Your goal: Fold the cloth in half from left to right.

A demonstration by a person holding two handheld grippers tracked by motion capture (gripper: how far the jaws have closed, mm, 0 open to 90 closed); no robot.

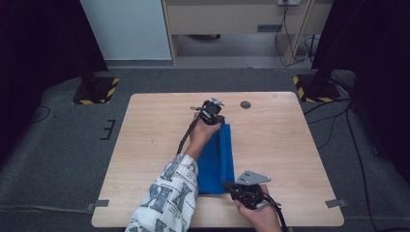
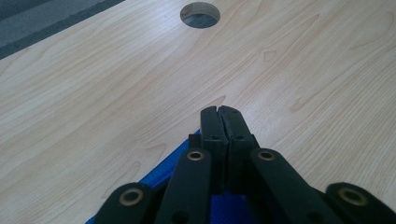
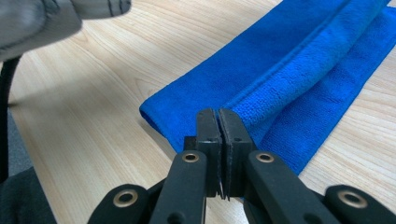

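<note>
A blue cloth (image 1: 215,162), folded into a long strip, lies lengthwise on the wooden table (image 1: 154,145). My left gripper (image 1: 212,113) is at the strip's far end. Its jaws are pressed together low over the wood, and the cloth's corner (image 2: 180,156) runs in under and between them. My right gripper (image 1: 231,186) is at the near right corner. It is shut where the cloth's raised folded ridge (image 3: 299,70) runs into its jaws (image 3: 218,114). A patterned sleeve (image 1: 167,198) covers part of the strip's left side.
A round cable hole (image 1: 245,104) sits in the tabletop just right of my left gripper, also seen as the hole (image 2: 200,14). Bare wood stretches left and right of the cloth. Two yellow-and-black striped stand bases (image 1: 96,91) rest on the floor beyond the far corners.
</note>
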